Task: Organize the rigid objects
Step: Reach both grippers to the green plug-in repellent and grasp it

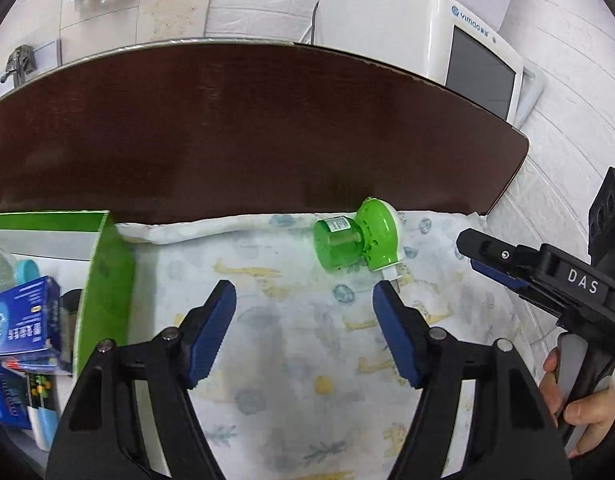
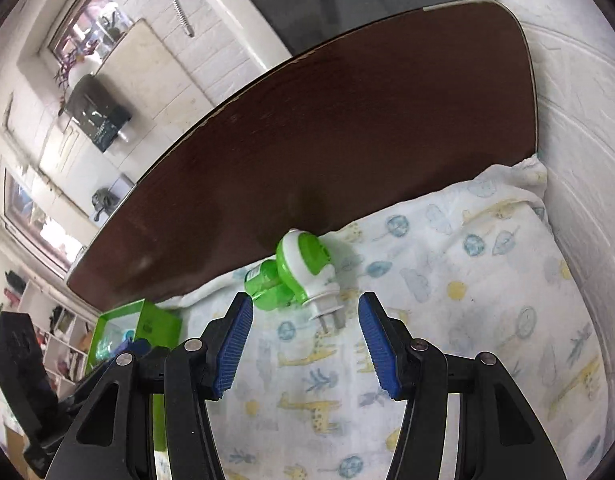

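At far left a green open cardboard box (image 1: 107, 280) holding packaged goods is noted. The left gripper (image 1: 303, 312) is held with jaws apart, empty. Ahead, the green-and-white plastic plug-in repellent heater (image 1: 357, 240) lies on the giraffe-print bedding (image 1: 287, 360) against the dark wooden headboard (image 1: 247, 128). The right gripper (image 2: 305, 340), jaws apart, frames its prongs; a rounded body on soft cloth could be tipped or squeezed out.

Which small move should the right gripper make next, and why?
Probably ease the right gripper forward onto the green plug-in. Its jaws are open and empty, and the plug-in lies loose on the cloth just ahead, with its prongs pointing toward the gripper.
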Demonstrator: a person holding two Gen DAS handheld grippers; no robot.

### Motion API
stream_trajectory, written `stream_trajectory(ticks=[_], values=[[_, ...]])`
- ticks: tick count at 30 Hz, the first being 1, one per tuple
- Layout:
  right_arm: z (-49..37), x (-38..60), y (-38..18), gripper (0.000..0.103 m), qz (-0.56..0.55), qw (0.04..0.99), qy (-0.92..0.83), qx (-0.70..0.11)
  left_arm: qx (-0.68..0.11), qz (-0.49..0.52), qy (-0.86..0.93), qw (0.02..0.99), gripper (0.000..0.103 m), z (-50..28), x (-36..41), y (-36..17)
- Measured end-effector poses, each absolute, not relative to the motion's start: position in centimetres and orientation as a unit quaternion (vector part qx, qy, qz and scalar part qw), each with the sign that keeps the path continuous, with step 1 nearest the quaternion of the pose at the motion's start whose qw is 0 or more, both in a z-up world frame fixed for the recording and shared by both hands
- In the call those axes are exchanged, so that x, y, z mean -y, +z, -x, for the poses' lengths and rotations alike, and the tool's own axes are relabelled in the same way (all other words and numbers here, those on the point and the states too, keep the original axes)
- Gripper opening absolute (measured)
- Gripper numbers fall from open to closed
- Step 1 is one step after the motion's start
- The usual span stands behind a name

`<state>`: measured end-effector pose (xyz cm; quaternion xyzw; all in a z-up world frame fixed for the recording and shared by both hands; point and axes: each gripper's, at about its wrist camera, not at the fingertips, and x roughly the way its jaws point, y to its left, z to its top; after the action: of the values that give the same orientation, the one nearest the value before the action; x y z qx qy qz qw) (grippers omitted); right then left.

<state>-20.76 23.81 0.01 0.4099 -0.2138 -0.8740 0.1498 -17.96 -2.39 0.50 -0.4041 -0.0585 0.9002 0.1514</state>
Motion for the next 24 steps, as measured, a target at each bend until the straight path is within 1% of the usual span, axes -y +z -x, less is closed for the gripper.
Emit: stream_trajectory(ticks=[6,11,13,15,17,24], values=[[24.4,-24.7,-1.3,0.058,-0.427,0.165,-0.853,0.252,0.035,0.406,0.899,0.161,0.069,20.0,-0.6,-1.0],[26.7,-24.1,-3.0,0.059,-0.44,0.175,-0.835,0.28,-0.004,0.406,0.898,0.167,0.069,20.9,-2.4,-1.9],[27.2,-23.9,-3.7,0.059,-0.446,0.179,-0.828,0.288,-0.009,0.411,0.896,0.169,0.065,21.3,-2.8,-2.4],[27.5,-23.8,-4.3,0.059,-0.45,0.183,-0.823,0.293,-0.01,0.423,0.889,0.174,0.052,21.9,-3.0,-2.9],[27.8,-23.7,-4.7,0.059,-0.452,0.187,-0.821,0.293,-0.007,0.435,0.884,0.171,0.045,22.5,-3.0,-3.5],[28.1,-23.0,-5.0,0.06,-0.45,0.2,-0.823,0.285,0.018,0.451,0.875,0.175,0.043,23.5,-2.6,-4.4]])
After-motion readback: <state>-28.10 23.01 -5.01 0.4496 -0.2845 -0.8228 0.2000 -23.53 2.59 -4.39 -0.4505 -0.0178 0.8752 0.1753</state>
